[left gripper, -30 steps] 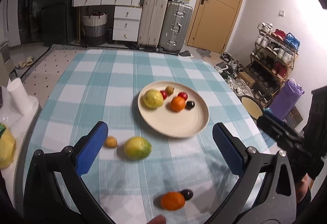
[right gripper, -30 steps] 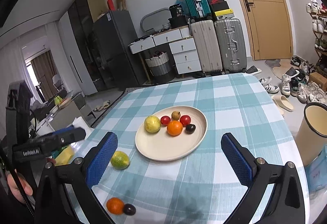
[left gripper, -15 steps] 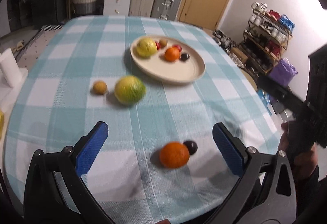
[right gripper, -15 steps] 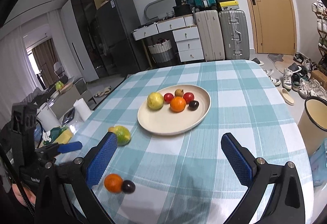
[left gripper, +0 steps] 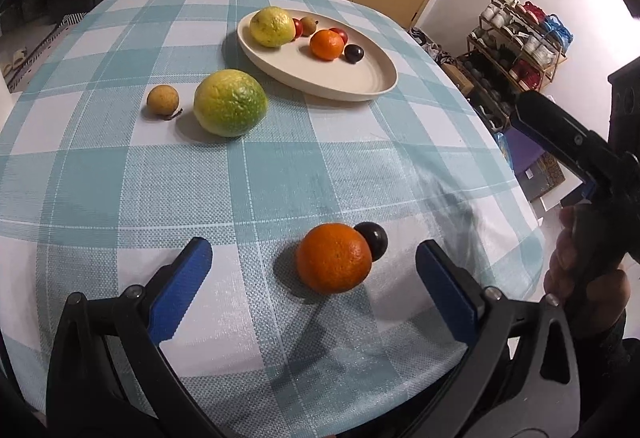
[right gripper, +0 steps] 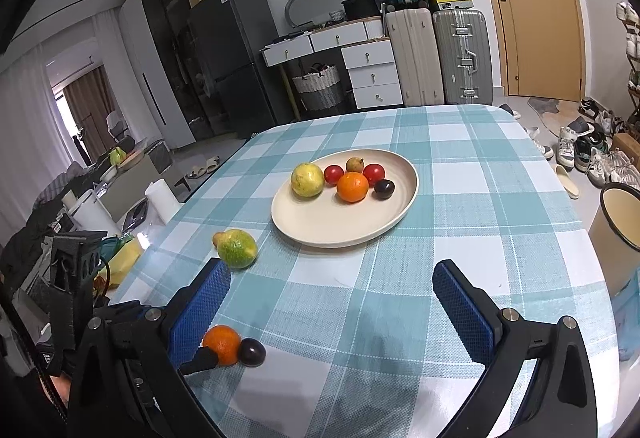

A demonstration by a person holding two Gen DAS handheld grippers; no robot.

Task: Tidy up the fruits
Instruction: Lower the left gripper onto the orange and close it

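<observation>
Here, in the left wrist view, the left gripper (left gripper: 314,280) is seen with its blue pads spread wide and nothing between them. An orange (left gripper: 333,258) lies low and right of centre in the frame, just ahead of the gap, on the checked tablecloth (left gripper: 100,178). A small dark plum (left gripper: 373,239) touches the orange at its upper right. Farther up, left of centre, a green citrus (left gripper: 230,103) sits with a small brown fruit (left gripper: 162,100) just beside it. The cream plate (left gripper: 348,78) is found at upper centre, already holding a yellow fruit (left gripper: 272,26), a second orange, a dark plum and some small fruits.

The step in hand is judged to be a grasp on the near orange. The pads are best brought to either side of its widest part, with the right pad slipped past the plum so that it is not pinched or sent rolling toward the table edge. A gentle squeeze is advised, since the fruit is round and may squirt out.

In the right wrist view, the right gripper (right gripper: 332,298) is likewise held wide apart and empty, low in the frame. The plate (right gripper: 320,230) is seen at centre, the green citrus (right gripper: 238,248) left of it, and the orange (right gripper: 221,344) with its plum (right gripper: 252,353) at lower left, partly behind the left pad. This gripper is best kept clear of the left one's path.
</observation>
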